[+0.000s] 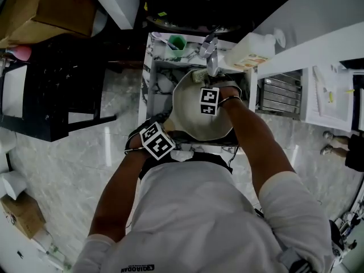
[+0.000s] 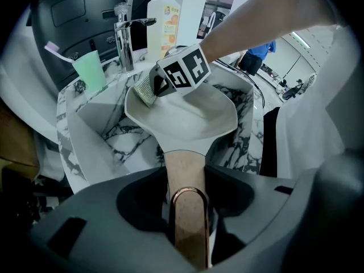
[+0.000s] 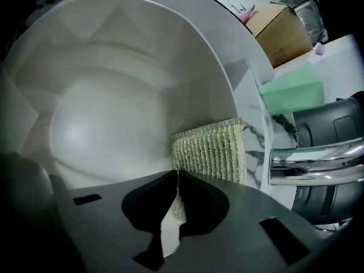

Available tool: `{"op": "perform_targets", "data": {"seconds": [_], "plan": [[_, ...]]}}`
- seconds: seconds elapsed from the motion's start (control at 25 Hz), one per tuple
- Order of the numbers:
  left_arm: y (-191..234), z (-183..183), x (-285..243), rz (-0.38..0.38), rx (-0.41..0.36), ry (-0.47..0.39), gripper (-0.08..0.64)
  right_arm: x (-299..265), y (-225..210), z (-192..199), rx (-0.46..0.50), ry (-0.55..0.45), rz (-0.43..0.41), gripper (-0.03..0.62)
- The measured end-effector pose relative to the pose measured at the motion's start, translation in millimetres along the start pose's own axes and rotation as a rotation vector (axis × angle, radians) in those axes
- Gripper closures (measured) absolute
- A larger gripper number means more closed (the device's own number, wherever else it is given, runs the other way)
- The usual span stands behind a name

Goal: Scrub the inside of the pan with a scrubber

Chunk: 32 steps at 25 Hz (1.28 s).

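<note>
A white pan (image 1: 193, 115) (image 2: 187, 118) (image 3: 102, 95) is held tilted over the marble sink (image 1: 153, 90). Its wooden handle (image 2: 185, 181) runs between the jaws of my left gripper (image 2: 187, 209) (image 1: 156, 141), which is shut on it. My right gripper (image 3: 176, 178) (image 1: 209, 101) is at the pan's far rim, shut on a yellow-green mesh scrubber (image 3: 211, 149) (image 2: 146, 90). The scrubber lies against the pan's inner wall near the rim.
A chrome tap (image 1: 210, 53) (image 2: 122, 33) rises behind the sink, close to the right gripper. A green cup (image 1: 176, 41) (image 2: 91, 73) with a toothbrush and a soap bottle (image 1: 250, 50) (image 2: 162, 16) stand on the counter. A black chair (image 1: 51, 90) is at the left.
</note>
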<state>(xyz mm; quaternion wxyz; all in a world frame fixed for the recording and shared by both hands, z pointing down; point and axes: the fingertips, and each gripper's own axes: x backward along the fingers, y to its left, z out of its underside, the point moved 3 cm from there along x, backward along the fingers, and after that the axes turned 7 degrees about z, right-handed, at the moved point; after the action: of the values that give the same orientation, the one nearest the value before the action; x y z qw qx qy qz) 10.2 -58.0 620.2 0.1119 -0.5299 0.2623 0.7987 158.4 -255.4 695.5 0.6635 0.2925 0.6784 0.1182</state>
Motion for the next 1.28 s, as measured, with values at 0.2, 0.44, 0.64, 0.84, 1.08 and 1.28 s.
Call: {"op": "perform_targets", "data": {"seconds": [0.2, 0.44, 0.64, 0.84, 1.08, 1.28], "plan": [[1.1, -0.6, -0.2, -0.002, -0.003, -0.001, 0.348, -6.3, 11.2, 13.6, -0.028, 0.045, -0.055, 0.544], [0.6, -0.1, -0.7, 0.004, 0.0, 0.001, 0.348, -7.0, 27.1, 31.9, -0.122, 0.145, -0.128, 0.545], [1.0, -1.0, 0.1, 0.011, 0.007, 0.001, 0.348, -5.3, 38.1, 41.5, -0.187, 0.232, -0.198, 0.545], [1.2, -2.2, 0.7, 0.012, 0.006, 0.001, 0.348, 0.7, 54.9, 54.2, -0.299, 0.315, -0.283, 0.545], [-0.6, -1.7, 1.2, 0.012, 0.006, -0.001, 0.348, 13.1, 79.2, 64.0, -0.391, 0.401, -0.395, 0.545], [-0.2, -2.3, 1.2, 0.011, 0.006, 0.0, 0.348, 26.9, 100.3, 63.4, -0.423, 0.435, -0.488, 0.545]]}}
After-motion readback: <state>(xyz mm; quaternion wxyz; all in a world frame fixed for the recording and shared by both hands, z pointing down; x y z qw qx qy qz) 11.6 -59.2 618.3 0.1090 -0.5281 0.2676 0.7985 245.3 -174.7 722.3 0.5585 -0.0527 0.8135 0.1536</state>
